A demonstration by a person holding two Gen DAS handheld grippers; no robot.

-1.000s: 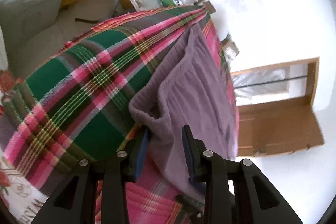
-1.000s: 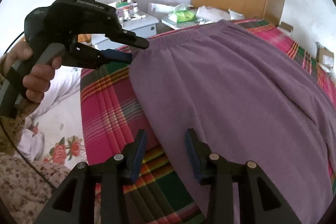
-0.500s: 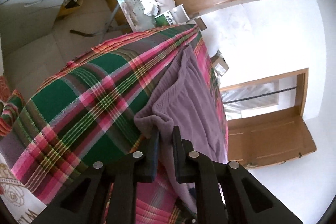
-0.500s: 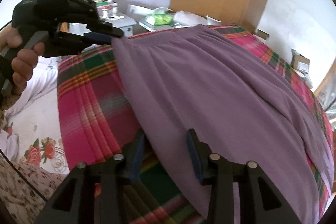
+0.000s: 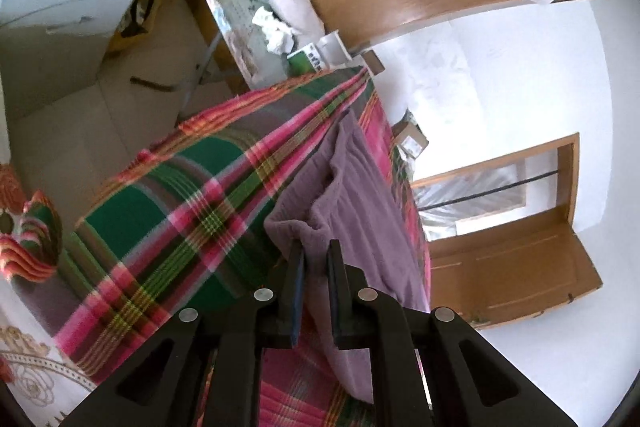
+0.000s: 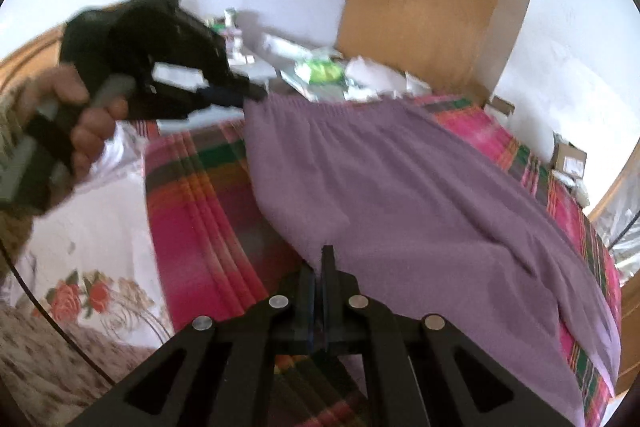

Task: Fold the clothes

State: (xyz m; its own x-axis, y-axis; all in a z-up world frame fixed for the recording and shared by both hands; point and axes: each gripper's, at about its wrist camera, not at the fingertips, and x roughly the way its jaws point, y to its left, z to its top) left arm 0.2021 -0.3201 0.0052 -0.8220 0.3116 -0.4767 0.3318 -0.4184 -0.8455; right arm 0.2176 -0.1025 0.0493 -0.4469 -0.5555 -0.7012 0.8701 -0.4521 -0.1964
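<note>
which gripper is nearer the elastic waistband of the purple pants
Left. The left gripper is clamped on the corner of the gathered waistband of the purple pants. The right gripper pinches the side edge further down, away from the waistband.

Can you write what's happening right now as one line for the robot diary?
left gripper: shut on purple garment | right gripper: shut on its near edge | plaid blanket: underneath
</note>
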